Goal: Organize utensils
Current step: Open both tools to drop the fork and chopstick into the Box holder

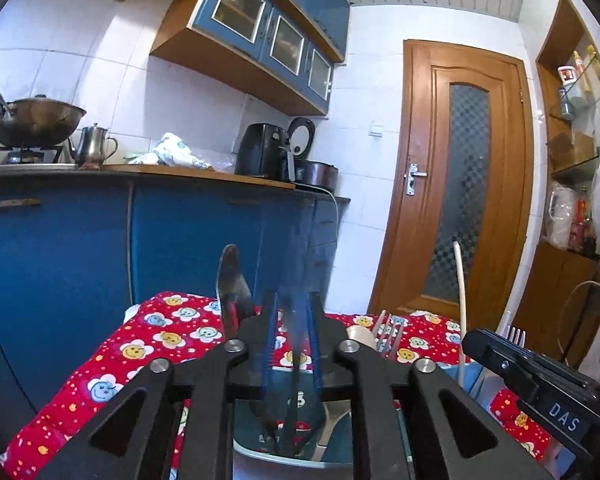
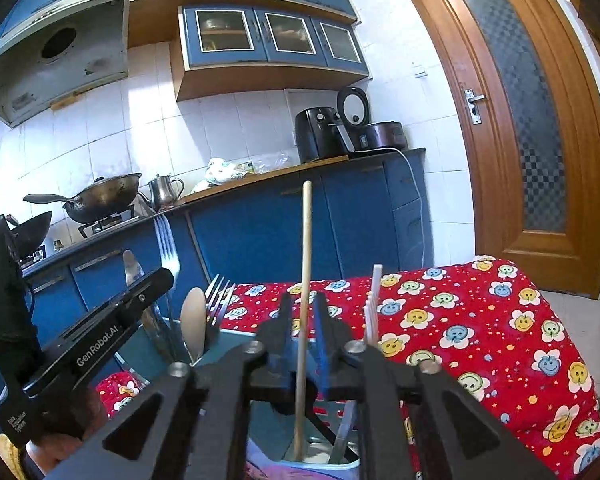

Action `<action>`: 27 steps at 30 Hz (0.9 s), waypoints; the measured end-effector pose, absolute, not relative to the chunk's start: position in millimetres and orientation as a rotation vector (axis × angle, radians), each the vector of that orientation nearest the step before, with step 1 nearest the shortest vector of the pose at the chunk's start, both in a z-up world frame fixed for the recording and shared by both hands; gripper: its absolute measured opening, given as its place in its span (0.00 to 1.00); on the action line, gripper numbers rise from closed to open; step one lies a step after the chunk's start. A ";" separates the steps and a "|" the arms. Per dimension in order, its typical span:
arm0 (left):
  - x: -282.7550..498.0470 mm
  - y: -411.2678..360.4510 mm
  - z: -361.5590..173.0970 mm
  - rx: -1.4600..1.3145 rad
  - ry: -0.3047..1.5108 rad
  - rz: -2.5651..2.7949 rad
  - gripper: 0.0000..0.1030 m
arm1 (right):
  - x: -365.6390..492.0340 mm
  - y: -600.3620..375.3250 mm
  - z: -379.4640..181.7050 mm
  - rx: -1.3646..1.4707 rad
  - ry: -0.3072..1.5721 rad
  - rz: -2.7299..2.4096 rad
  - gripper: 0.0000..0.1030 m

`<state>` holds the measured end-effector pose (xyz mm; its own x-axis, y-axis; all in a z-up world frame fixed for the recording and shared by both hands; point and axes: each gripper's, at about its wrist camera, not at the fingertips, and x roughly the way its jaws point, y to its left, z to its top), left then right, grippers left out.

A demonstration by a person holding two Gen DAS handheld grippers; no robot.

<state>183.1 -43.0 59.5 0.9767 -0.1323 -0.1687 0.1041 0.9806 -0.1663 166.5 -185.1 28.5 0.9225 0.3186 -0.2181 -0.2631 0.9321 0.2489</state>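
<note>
A: Utensils are seen standing upright in a blue compartmented holder (image 2: 236, 344) set on the red flower-print cloth (image 2: 480, 320). At the left of the right wrist view, a knife (image 2: 130, 266) and a tall fork (image 2: 166, 240) are found behind the left gripper (image 1: 291, 320); next to them a wooden spoon (image 2: 194, 320) and a shorter fork (image 2: 219, 296) are lodged in the near-left compartment.

B: And further right?

A: A long wooden stick (image 2: 306, 248), perhaps a chopstick or a spoon handle, is held between the blue pads of the right gripper (image 2: 303, 320), its foot already down inside a right-hand compartment. White plastic cutlery (image 2: 374, 304) is stood just to its right.

B: How much is judged done?

A: Most of it, by the look: nearly every piece visible is already housed, and no loose utensil is seen on the cloth. The stick is left to be released.

B: The poses?

A: Both grippers are pointed forward over the holder, the left just beside the right. The left fingers are drawn narrow around a blurred, slim utensil (image 1: 296, 344) in the left wrist view; whether it is truly clamped cannot be told. The right fingers are closed narrowly on the stick.
</note>
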 end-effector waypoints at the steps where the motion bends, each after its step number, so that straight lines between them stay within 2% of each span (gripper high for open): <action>1: 182.2 -42.1 59.9 -0.162 0.177 -0.124 0.18 | 166.6 -185.3 28.2 0.220 0.258 0.303 0.20; 11: 176.9 -50.0 66.4 -0.142 0.192 -0.150 0.29 | 163.7 -183.6 31.2 0.223 0.252 0.314 0.26; 13: 175.4 -49.8 70.3 -0.133 0.202 -0.152 0.29 | 163.1 -186.2 33.3 0.241 0.257 0.312 0.30; 19: 168.3 -43.0 85.3 -0.147 0.264 -0.179 0.32 | 152.0 -186.3 48.5 0.240 0.277 0.290 0.31; 21: 160.0 -39.2 90.2 -0.152 0.267 -0.186 0.32 | 143.4 -183.4 56.4 0.223 0.282 0.301 0.35; 27: 136.0 -29.4 99.9 -0.178 0.296 -0.181 0.38 | 116.3 -174.6 69.1 0.184 0.297 0.306 0.35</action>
